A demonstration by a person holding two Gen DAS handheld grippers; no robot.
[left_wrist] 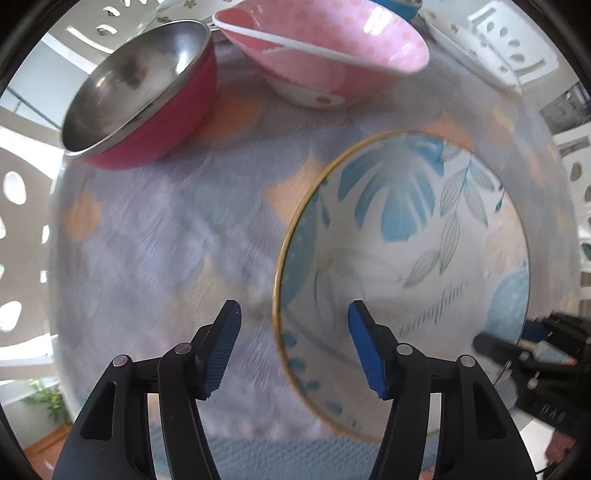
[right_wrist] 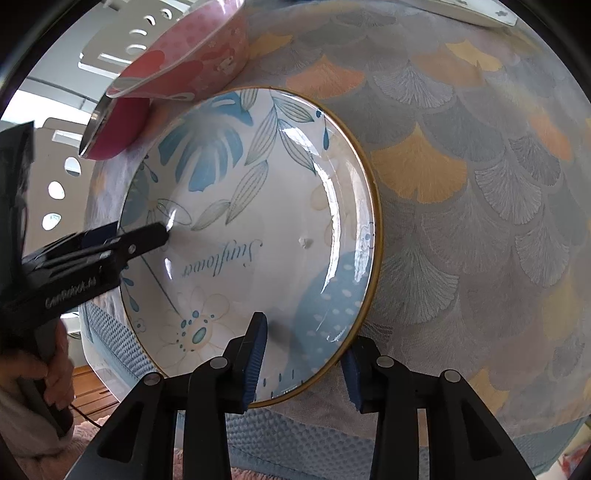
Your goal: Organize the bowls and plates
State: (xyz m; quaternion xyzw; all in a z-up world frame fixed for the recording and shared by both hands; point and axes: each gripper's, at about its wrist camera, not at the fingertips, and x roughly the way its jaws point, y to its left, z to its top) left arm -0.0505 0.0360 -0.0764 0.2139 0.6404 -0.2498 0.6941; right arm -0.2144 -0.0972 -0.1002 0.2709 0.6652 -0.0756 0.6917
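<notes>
**Steel bowl, pink bowl, big leaf plate: nothing stacked yet**

Steel-lined with a magenta outside, the metal bowl point(left_wrist: 140, 96) sits far left on the fan-print tablecloth point(left_wrist: 155, 236), tipped-looking through the fisheye lens. Just right of it is the pink dotted bowl point(left_wrist: 325, 51), standing on its own, close to the steel one but I can't tell if they touch. Behind those there's a sliver of a blue bowl point(left_wrist: 397, 7) and the edge of a white plate point(left_wrist: 458, 40), too cropped to say much.

Moving right, the blue-leaf plate point(left_wrist: 406, 258) with the gold rim lies flat on the cloth near the table's front edge. The left gripper point(left_wrist: 291, 347) points down at its left rim, jaws about half open, one finger over the cloth and one over the plate, nothing pinched from what I can see.

Over on the right, the right gripper point(right_wrist: 303, 358) straddles the plate's near rim, one pad over the inside and one outside. The jaws are fairly narrow but I see a gap, so I'd call it not clamped.

Progress-wise: my read is early. Every dish lies separately, no stack, no rack loaded. Both bowls and the plate remain to sort.
</notes>
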